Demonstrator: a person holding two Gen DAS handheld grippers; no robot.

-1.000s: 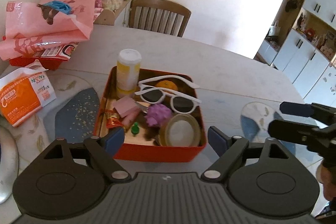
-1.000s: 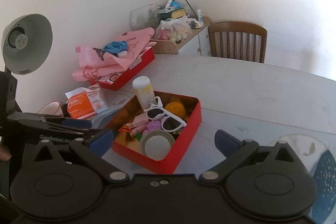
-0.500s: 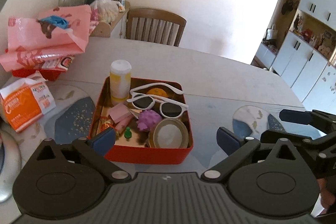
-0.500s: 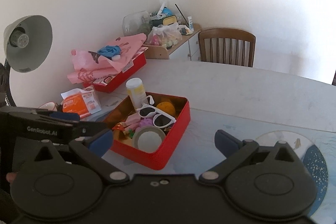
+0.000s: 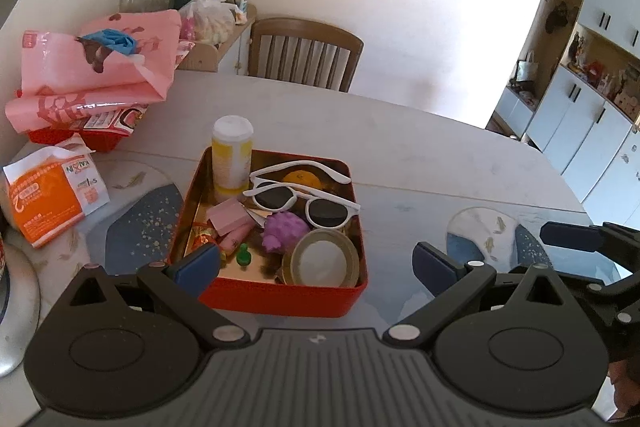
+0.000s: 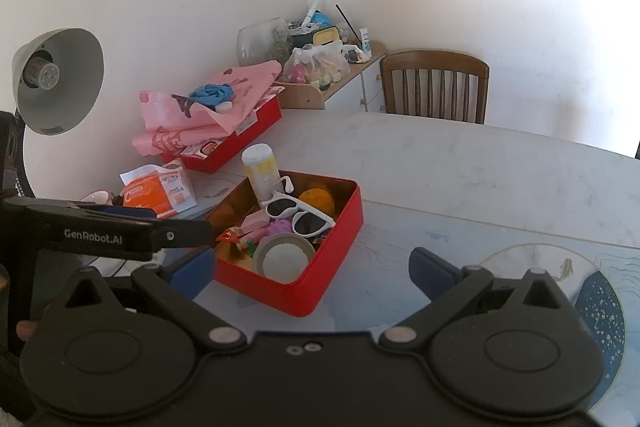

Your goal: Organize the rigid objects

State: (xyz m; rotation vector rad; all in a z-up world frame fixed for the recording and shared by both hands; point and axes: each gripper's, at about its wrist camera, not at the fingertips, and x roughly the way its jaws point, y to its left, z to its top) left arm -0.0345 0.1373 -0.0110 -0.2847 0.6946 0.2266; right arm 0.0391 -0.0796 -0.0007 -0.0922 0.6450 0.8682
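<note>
Red tin (image 5: 280,293) sits at centre frame on the marble table (image 5: 400,147), packed with rigid items. Upright yellow bottle (image 5: 232,159) occupies its upper-left corner. White sunglasses (image 5: 300,199) lie across the middle, over an orange (image 5: 302,179). Tape roll (image 5: 324,261) fills the lower-right corner; purple ball (image 5: 284,229) sits just beside it, pink block (image 5: 228,215) to the left.

Left gripper (image 5: 316,263) at lower centre: jaws have just been opening and now stand wide, nothing between them; the tin's near wall shows beyond the gap. Right gripper (image 6: 312,269) at lower centre of its view: jaws wide, holding nothing, tin at centre-left.
</note>
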